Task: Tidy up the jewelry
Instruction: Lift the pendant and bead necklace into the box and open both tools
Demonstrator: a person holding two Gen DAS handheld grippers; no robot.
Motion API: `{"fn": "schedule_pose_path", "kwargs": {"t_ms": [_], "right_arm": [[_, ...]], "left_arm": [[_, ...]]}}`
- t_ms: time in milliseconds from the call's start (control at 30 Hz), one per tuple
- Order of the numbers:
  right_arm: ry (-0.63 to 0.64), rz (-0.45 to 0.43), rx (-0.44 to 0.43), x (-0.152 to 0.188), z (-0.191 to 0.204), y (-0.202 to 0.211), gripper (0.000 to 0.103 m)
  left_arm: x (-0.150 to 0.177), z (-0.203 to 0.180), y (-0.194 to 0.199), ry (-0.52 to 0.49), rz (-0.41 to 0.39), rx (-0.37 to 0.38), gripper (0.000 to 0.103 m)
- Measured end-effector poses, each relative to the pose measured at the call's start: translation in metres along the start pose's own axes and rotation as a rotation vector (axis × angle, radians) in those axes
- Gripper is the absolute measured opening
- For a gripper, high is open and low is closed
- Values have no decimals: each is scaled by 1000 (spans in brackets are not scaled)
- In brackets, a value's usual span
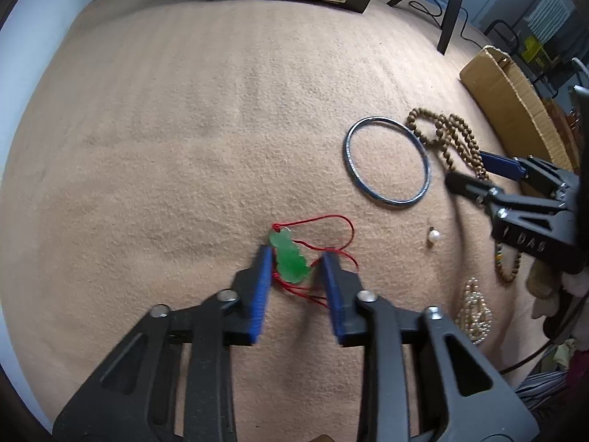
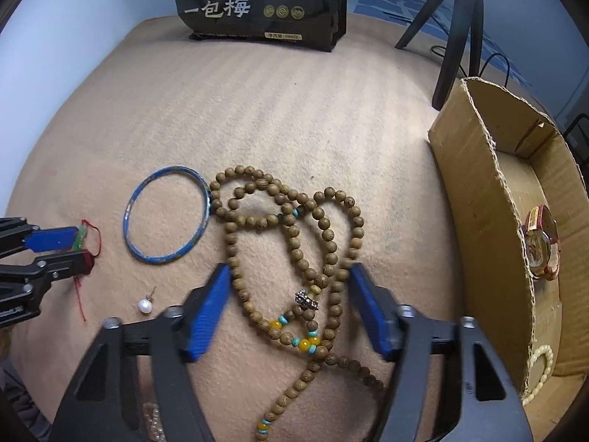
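Note:
A green jade pendant (image 1: pixel 291 261) on a red cord (image 1: pixel 331 221) lies on the tan blanket between the blue pads of my left gripper (image 1: pixel 294 258). The left pad sits against it and a sliver of gap shows on the right. Seen from the right wrist, the pendant (image 2: pixel 78 239) is at that gripper's (image 2: pixel 83 248) tips. My right gripper (image 2: pixel 291 276) points down, open, straddling loops of a long wooden bead necklace (image 2: pixel 325 223). A blue bangle (image 2: pixel 162 260) and a pearl earring (image 2: pixel 144 306) lie between the two grippers.
An open cardboard box (image 2: pixel 475 191) on the right holds a watch (image 2: pixel 541 250) and a cream bead bracelet (image 2: pixel 539 368). A black bag (image 2: pixel 257 3) stands at the blanket's far edge, with tripod legs (image 2: pixel 456 37) beside it. A pale bead chain (image 1: pixel 473 309) lies near the earring.

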State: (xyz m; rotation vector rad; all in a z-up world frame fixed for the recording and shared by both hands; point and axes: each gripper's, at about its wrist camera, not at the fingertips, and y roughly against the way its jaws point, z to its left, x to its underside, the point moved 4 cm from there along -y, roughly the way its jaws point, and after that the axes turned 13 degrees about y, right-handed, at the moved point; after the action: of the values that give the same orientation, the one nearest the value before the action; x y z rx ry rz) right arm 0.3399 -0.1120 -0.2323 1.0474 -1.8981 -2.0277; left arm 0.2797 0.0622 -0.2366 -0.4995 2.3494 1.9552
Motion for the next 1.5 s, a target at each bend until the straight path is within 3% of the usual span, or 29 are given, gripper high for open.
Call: {"fn": "schedule_pose_path", "kwargs": {"t_ms": [133,233,500,833,1167,1500], "right_arm": [[-13,-16,-34,-2,-1,1,24],[-16,-20,-69,-2,0,2,12],[-35,-62,-118,0,1,18,12],[-59,-213,-131,-10,-4,80,12],[-54,-362,-116,-15,-9,147,12],[-47,-468,-109,-22,-14,204,12]], "left_arm": [[-2,3,-1,14,-2,7,19],[-2,3,0,3,-10,-1,19],[-7,8,10,31,-50,-10,18],[-15,16,43,86,-141,18,18],[-22,-9,89,90,-251,101,18],[-24,-38,107,40,-294,132,18]]}}
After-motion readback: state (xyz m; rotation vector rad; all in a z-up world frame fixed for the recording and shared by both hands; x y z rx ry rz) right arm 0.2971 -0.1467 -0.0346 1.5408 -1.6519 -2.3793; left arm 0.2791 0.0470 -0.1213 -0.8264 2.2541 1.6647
